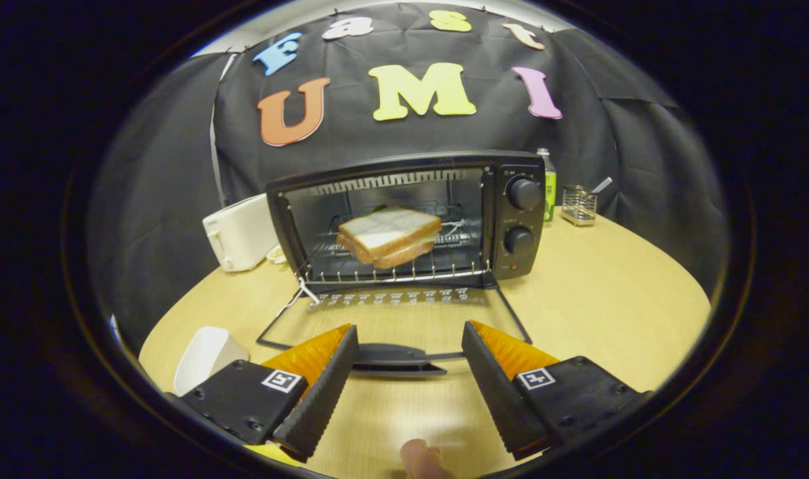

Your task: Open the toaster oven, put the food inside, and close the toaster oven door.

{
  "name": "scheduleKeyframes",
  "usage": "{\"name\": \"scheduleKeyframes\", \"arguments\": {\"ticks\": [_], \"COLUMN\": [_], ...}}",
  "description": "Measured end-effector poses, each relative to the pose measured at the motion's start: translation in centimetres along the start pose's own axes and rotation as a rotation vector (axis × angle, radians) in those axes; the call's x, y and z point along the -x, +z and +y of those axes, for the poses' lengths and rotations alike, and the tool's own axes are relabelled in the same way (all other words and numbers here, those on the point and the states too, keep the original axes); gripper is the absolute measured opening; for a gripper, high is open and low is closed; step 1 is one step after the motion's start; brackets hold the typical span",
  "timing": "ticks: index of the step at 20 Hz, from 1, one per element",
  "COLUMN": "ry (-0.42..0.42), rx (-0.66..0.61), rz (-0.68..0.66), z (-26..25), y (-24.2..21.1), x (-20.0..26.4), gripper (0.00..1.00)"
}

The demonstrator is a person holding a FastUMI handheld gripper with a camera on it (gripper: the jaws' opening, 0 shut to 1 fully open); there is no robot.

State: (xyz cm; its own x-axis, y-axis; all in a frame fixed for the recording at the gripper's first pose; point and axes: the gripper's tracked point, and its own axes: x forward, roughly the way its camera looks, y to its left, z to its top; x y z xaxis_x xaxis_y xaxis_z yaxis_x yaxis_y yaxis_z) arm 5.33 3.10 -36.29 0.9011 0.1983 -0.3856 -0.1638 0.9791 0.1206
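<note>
Gripper [410, 346] wide open, empty. Sandwich [388, 235] already on oven [511, 174] rack at 12 o'clock. Door [404, 318] flat; handle [394, 356] between fingers: light, rigid, hinged, lift from underneath.

Claw [410, 369] spread wide, gripping nothing; a fingertip [423, 460] shows below

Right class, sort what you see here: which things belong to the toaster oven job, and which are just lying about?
Belongs to the job:
toaster oven
its open door with handle
sandwich on the rack
gripper, open, at the handle

Lying about:
white toaster
green bottle
wire basket
white cup
</note>
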Motion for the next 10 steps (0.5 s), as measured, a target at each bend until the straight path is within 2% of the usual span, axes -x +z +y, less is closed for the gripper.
{"name": "scheduleKeyframes", "arguments": {"ticks": [3,5,7,10], "ry": [0.001,-0.021,-0.028,-0.056], "rx": [0.076,0.121,0.117,0.110], "rz": [-0.033,-0.010,-0.037,0.012], "z": [1.4,1.4,1.7,1.3], "y": [-1.1,-2.6,-1.9,-2.8], "x": [0.5,0.6,0.6,0.2], "gripper": [1.00,1.00,1.00,1.00]}}
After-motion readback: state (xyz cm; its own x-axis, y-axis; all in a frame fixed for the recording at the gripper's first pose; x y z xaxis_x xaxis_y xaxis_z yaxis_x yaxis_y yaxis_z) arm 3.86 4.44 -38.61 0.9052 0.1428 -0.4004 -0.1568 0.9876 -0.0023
